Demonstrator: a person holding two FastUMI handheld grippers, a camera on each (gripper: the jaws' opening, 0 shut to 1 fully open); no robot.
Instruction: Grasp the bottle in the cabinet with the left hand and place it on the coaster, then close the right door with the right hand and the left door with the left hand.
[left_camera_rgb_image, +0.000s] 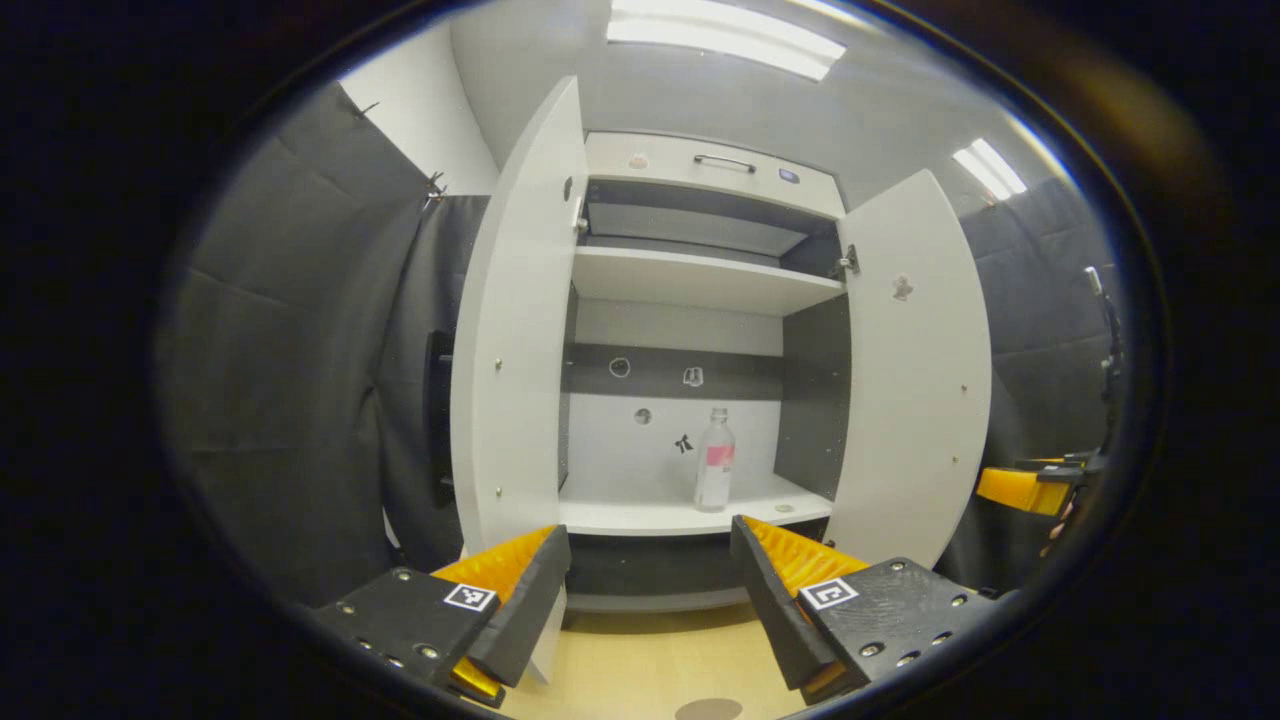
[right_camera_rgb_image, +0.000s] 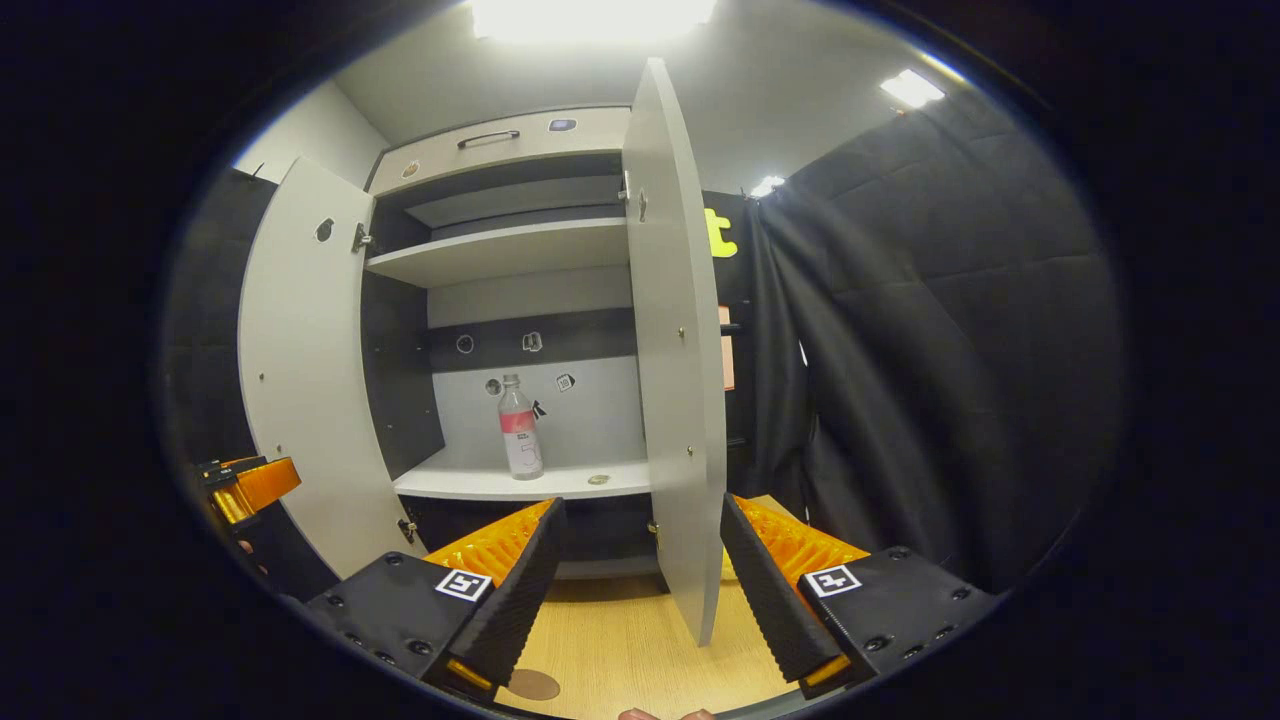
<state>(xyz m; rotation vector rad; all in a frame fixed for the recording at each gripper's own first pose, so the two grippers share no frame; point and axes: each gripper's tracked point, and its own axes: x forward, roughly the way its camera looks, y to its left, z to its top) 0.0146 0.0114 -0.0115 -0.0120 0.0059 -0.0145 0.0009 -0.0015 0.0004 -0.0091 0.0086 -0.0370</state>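
Bottle (left_camera_rgb_image: 714, 460) stood upright on cabinet's lower shelf (left_camera_rgb_image: 690, 516), both doors open. Left tongs (left_camera_rgb_image: 650, 590) wide, empty, well short; right tongs (right_camera_rgb_image: 635, 590) wide too. Best approach: straight in, level, clamp mid-body below cap.

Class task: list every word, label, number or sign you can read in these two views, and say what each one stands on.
No text can be read.
Clear plastic bottle with a pink label: print too small and blurred.
White cabinet's back wall: small dark stickers, too small to make out.
Square black-and-white marker tags on the left hand-held gripper and the right hand-held gripper: coded patterns, not words.
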